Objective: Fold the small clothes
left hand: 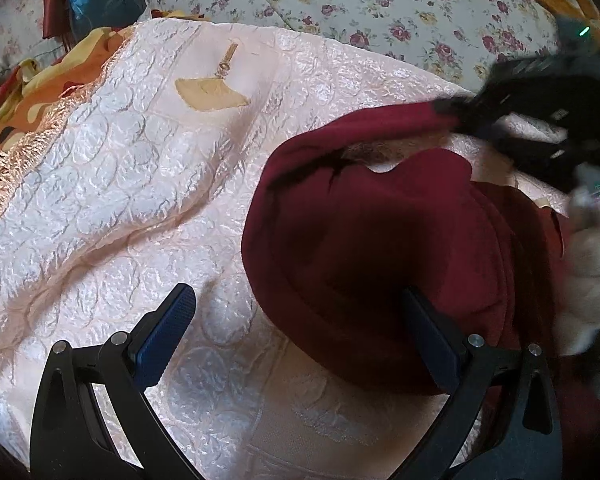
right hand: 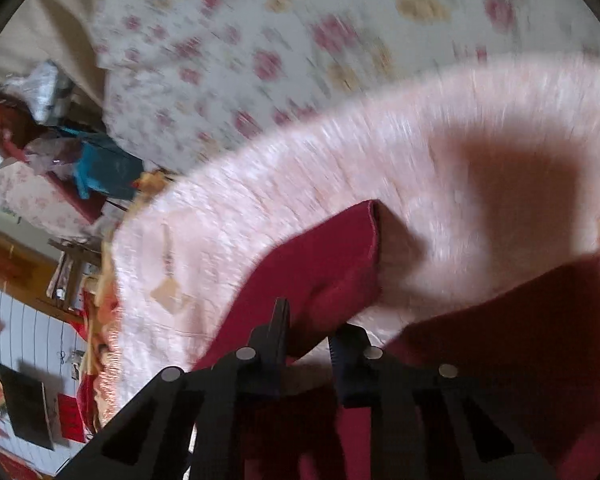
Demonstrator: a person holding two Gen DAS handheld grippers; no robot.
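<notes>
Maroon garment [left hand: 380, 248]: crumpled on the pale pink quilted bedspread [left hand: 140, 184] of the bed.
Right gripper [right hand: 310, 330]: fingers closed on a maroon fold.
Left gripper [left hand: 296, 336]: fingers spread wide, gripping nothing, one tip at the garment's edge.
Floral quilt [left hand: 380, 4]: behind.

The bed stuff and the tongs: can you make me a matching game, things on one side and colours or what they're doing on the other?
Things:
1. small garment
2. bed cover
3. left tongs
4. right tongs

Colours or states:
A. pale pink and shiny
B. wide open, holding nothing
C. dark red
D. pinching a fold of the red cloth

Pairs: 1-C, 2-A, 3-B, 4-D
</notes>
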